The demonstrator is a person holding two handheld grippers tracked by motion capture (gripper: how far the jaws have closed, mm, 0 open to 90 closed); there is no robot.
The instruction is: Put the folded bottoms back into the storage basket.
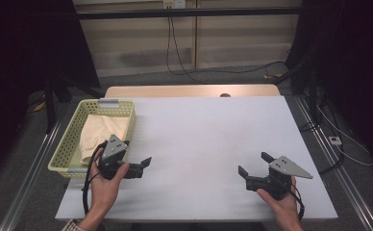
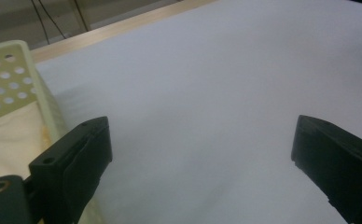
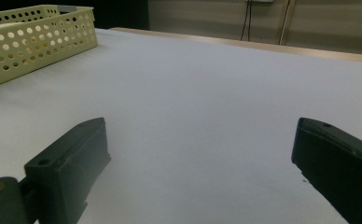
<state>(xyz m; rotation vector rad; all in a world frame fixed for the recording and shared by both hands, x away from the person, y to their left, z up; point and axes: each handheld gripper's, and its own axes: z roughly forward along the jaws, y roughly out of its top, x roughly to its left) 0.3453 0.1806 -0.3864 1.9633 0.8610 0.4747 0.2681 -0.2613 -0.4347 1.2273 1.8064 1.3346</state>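
A pale yellow-green perforated basket (image 1: 71,144) stands at the table's left edge with a folded cream cloth (image 1: 100,132) lying in it. My left gripper (image 1: 137,152) is held low beside the basket's near right corner, open, with nothing between its jaws. In the left gripper view that gripper (image 2: 202,144) spans bare white table, its left jaw over the basket (image 2: 6,74) wall and the cloth (image 2: 6,140). My right gripper (image 1: 252,162) hovers at the front right of the table, open and empty. In the right gripper view it (image 3: 202,144) faces the basket (image 3: 34,42) far off at upper left.
The white tabletop (image 1: 199,134) stretches between the two grippers. A wooden strip (image 1: 189,91) runs along the far edge. Cables (image 1: 180,57) hang from the back wall to the floor, and dark stands flank the table.
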